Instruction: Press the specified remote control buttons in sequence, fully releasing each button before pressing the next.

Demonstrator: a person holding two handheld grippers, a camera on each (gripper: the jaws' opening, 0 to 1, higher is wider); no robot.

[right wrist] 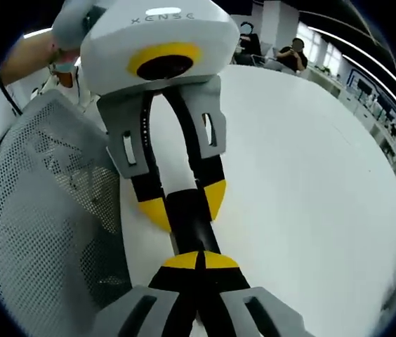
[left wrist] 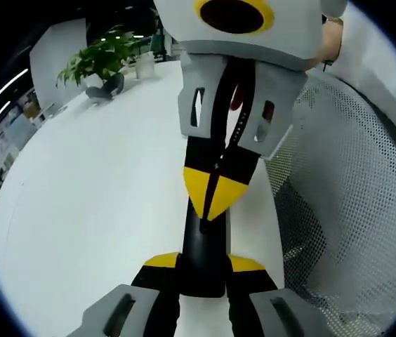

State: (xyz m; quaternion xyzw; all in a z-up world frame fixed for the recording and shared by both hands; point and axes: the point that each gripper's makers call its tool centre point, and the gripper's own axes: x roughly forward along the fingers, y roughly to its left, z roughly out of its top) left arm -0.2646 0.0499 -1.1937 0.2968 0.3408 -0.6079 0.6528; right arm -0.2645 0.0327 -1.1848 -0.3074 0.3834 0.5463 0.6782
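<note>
A slim black remote [left wrist: 201, 246] is held above the white table [left wrist: 100, 196], clamped by its sides between the yellow-tipped jaws of my left gripper [left wrist: 205, 263]. My right gripper [left wrist: 215, 196] comes in from the top of the left gripper view with its jaws closed together, and its yellow point rests on the remote's upper face. In the right gripper view my right gripper [right wrist: 198, 261] is shut, its tip against the remote [right wrist: 196, 235]. Beyond it, my left gripper [right wrist: 186, 203] grips that remote. The buttons are hidden.
A grey mesh chair back [left wrist: 352, 196] [right wrist: 43, 203] stands close beside the table edge. A potted plant [left wrist: 100, 60] and a white cup [left wrist: 144, 67] sit at the table's far end. Seated people [right wrist: 293, 53] are in the background. The table [right wrist: 303, 175] spreads wide and bare.
</note>
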